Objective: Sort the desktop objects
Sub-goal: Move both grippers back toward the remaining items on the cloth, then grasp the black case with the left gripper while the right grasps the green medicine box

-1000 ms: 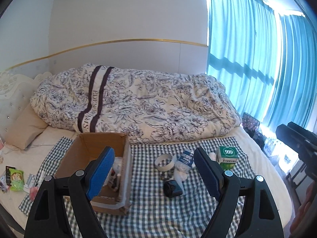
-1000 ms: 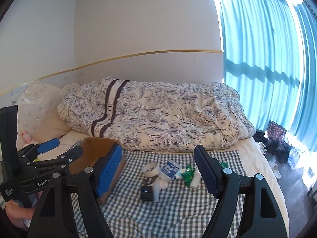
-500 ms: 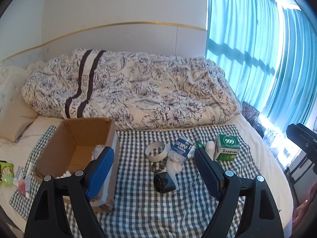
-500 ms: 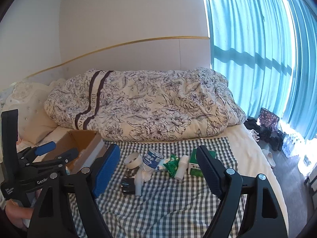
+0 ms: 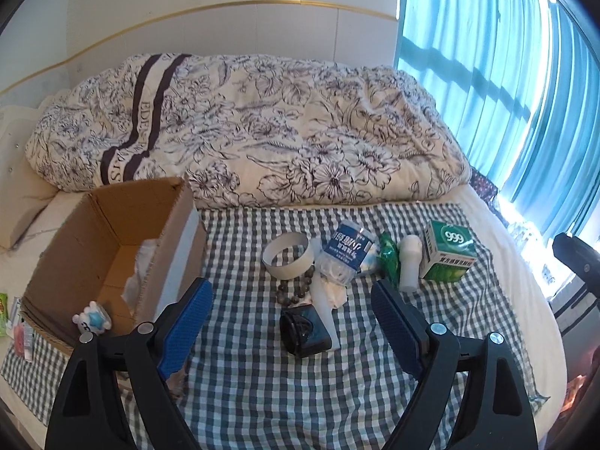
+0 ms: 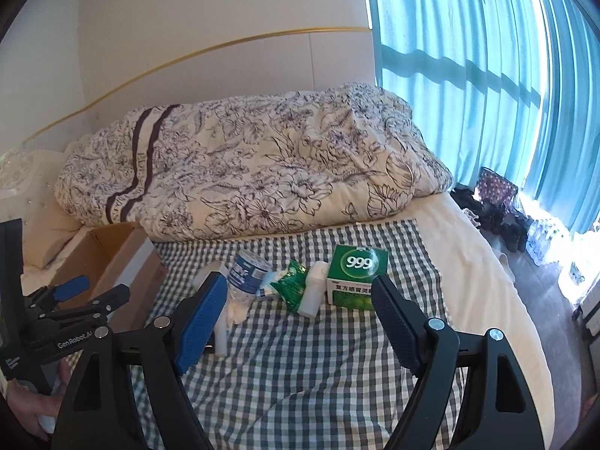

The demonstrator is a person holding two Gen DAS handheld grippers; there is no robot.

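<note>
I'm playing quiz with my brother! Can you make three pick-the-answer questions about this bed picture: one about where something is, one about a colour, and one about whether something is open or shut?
1. Where is the cardboard box?
A. left of the pile of small things
B. on top of the quilt
C. on the floor by the curtains

2. What colour is the box marked 999?
A. red
B. green and white
C. all black

3. How do the jaws of the left gripper stand?
A. shut on the bottle
B. shut on nothing
C. wide open, holding nothing

Answers:
1 A: it sits at the left end of the checked cloth.
2 B: green top, white band on its front.
3 C: the blue pads are far apart with only the cloth and small things between them.
</note>
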